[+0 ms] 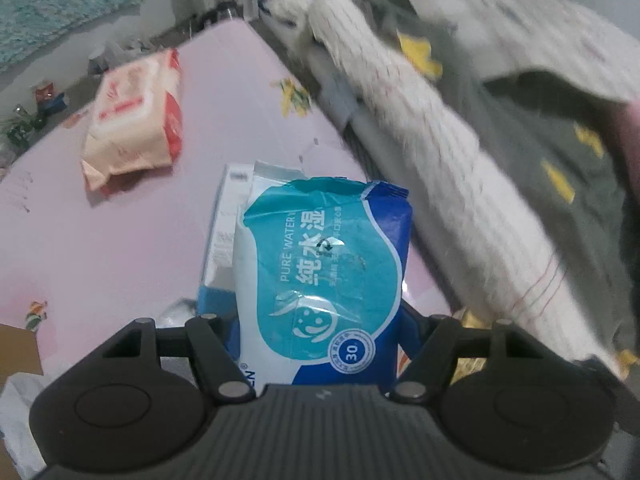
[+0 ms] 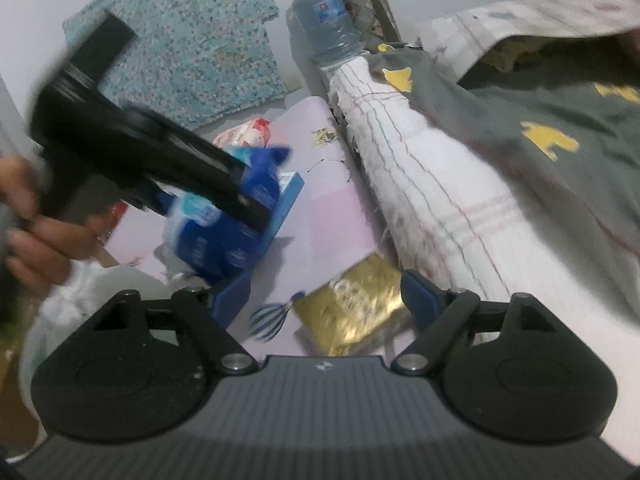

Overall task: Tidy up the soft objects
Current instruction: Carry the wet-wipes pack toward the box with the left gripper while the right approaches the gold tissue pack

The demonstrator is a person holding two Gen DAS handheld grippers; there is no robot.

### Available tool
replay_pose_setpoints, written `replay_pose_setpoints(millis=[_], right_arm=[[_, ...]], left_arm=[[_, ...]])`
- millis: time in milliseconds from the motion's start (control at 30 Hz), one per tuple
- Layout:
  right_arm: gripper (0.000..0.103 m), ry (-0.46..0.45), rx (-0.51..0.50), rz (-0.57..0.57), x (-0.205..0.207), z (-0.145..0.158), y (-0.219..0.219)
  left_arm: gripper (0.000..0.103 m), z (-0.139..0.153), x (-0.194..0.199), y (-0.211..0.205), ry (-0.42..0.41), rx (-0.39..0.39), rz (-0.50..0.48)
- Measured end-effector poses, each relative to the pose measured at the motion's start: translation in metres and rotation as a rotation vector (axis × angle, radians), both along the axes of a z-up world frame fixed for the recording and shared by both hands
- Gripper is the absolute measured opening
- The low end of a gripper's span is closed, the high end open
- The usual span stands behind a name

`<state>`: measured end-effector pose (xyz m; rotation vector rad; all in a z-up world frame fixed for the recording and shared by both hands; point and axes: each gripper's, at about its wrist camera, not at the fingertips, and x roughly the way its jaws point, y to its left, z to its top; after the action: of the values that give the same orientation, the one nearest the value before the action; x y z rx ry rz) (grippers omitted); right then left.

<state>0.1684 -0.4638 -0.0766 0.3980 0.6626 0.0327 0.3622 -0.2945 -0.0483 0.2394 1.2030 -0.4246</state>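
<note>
A blue-and-white wet wipes pack [image 1: 324,264] stands upright between the fingers of my left gripper [image 1: 316,312], which is shut on it just above the pink mat [image 1: 120,240]. In the right wrist view the same pack [image 2: 216,236] hangs blurred in that gripper, held by a person's hand [image 2: 32,232]. My right gripper [image 2: 324,300] is open and low over the mat. A shiny gold packet [image 2: 352,308] lies between its blue fingers [image 2: 420,292]; a gap shows at the left finger. A pink-and-red tissue pack [image 1: 136,116] lies further back on the mat.
A white-and-blue box [image 1: 224,236] lies under the wipes pack. A rolled white blanket [image 1: 420,140] runs along the mat's right edge, with grey cloth bearing yellow shapes [image 1: 560,168] beyond it. A water bottle [image 2: 324,20] and a teal speckled cloth [image 2: 180,40] stand by the wall.
</note>
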Motion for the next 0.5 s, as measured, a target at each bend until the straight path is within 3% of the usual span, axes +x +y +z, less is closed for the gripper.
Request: replay_pose_setpoints(millis=[167,300,500], right_arm=[[0.077,0.044,-0.041,0.062,0.039,-0.015,0.006],[0.075,0.066,-0.17,0.091,0.051,-0.022,0.023],[0.058,0.054,-0.24,0.171,0.039,-0.017,0.038]], left_arm=[[0.071,0.028,0.0,0.01,-0.029,-0.051,0.034],[0.071,0.048,-0.01,0.015,-0.055,-0.077,0.036],[0.071,0.075,-0.033,0.028,-0.086,-0.116,0.041]])
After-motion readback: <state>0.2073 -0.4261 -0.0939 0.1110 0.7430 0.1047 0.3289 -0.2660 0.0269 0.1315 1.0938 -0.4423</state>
